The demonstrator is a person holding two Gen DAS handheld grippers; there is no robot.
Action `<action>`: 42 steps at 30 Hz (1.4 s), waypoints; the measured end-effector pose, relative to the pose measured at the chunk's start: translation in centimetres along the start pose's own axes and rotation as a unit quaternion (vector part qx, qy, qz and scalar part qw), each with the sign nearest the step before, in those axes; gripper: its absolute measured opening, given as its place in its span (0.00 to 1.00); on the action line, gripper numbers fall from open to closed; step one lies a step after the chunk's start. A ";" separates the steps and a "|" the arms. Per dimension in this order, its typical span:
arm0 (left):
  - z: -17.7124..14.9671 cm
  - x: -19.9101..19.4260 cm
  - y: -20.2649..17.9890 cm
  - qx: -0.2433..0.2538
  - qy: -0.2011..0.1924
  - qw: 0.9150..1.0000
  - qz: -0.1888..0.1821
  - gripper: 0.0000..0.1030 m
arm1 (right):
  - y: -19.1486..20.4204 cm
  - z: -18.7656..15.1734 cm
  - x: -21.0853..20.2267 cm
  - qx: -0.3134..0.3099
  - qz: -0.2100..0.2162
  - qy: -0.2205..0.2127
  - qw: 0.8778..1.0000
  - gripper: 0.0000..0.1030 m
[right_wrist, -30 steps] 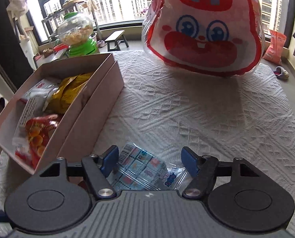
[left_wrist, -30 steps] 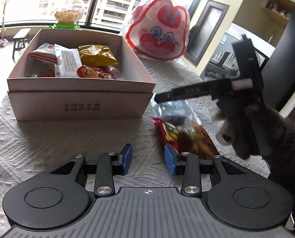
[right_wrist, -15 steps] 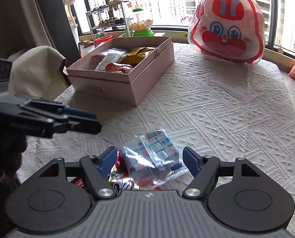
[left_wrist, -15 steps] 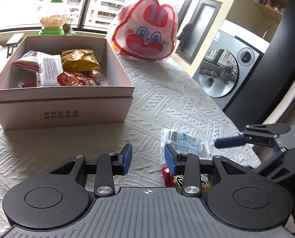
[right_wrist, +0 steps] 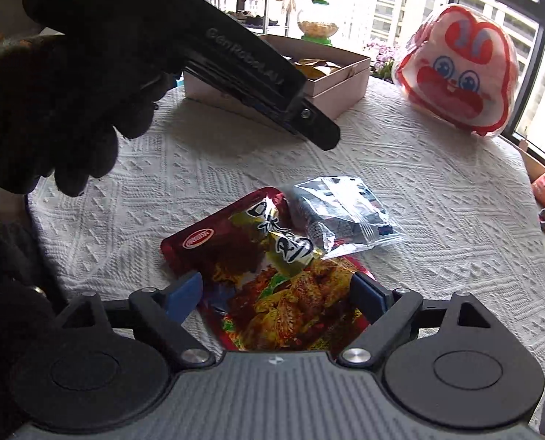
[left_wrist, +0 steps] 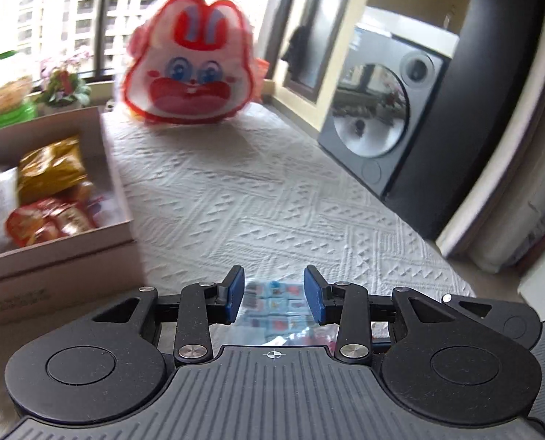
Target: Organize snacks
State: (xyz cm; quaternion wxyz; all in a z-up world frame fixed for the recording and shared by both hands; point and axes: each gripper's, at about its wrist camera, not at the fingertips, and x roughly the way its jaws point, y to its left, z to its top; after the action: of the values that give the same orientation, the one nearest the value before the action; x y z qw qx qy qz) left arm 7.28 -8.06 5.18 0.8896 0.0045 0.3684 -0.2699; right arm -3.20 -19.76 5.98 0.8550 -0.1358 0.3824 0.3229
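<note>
A clear packet of small blue candies (left_wrist: 276, 304) lies on the white tablecloth between the blue pads of my left gripper (left_wrist: 275, 293). The pads stand apart and do not touch it. In the right wrist view the same packet (right_wrist: 342, 212) rests on the far end of a red snack bag (right_wrist: 257, 267). My right gripper (right_wrist: 276, 293) hangs over the near end of that bag, its jaws opening and clear of it. A gloved hand (right_wrist: 52, 110) holds the left tool, whose black finger (right_wrist: 320, 134) points over the cloth. The pink box (left_wrist: 70, 253) holds several snack bags.
A big rabbit-face bag (left_wrist: 191, 69) stands at the table's far end, also seen in the right wrist view (right_wrist: 459, 69). The pink box (right_wrist: 345, 84) sits beside it, a gumball jar (right_wrist: 318, 25) behind. A washing machine (left_wrist: 375, 110) stands past the table's right edge.
My right gripper has drawn back from the clear packet and its jaws have widened. My left gripper has swung right, from facing the box to over the packet.
</note>
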 end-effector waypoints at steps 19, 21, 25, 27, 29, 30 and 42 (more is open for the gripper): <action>-5.2 -4.6 5.0 -0.052 0.064 0.997 0.014 0.29 | -8.1 -0.2 1.6 0.217 -0.138 -0.031 0.966 0.92; -5.2 -5.6 5.2 -0.055 0.049 0.997 0.020 0.29 | -8.6 0.0 2.3 0.217 -0.147 -0.035 0.964 0.94; -3.2 -5.4 5.5 -0.072 0.002 0.997 0.003 0.29 | -8.9 0.1 2.3 0.222 -0.150 -0.034 0.963 0.95; -1.9 -3.9 5.4 -0.081 0.000 0.997 0.001 0.29 | -8.7 -0.1 1.6 0.227 -0.145 -0.037 0.962 0.94; -1.1 -2.1 4.9 -0.090 0.002 0.996 0.012 0.29 | -8.2 -0.3 0.7 0.222 -0.126 -0.043 0.966 0.94; -0.9 -1.7 4.6 -0.086 -0.003 0.996 0.011 0.29 | -7.8 -0.3 0.1 0.212 -0.121 -0.048 0.969 0.93; 2.8 6.7 1.0 0.031 0.064 0.997 -0.039 0.29 | 0.4 2.2 1.8 0.062 -0.018 -0.015 0.998 0.91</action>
State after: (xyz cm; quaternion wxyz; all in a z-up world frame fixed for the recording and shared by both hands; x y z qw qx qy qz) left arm 13.49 -11.01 2.59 0.8525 0.0346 0.4157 -0.3150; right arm -1.32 -17.59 6.13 0.8733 -0.0849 0.3858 0.2850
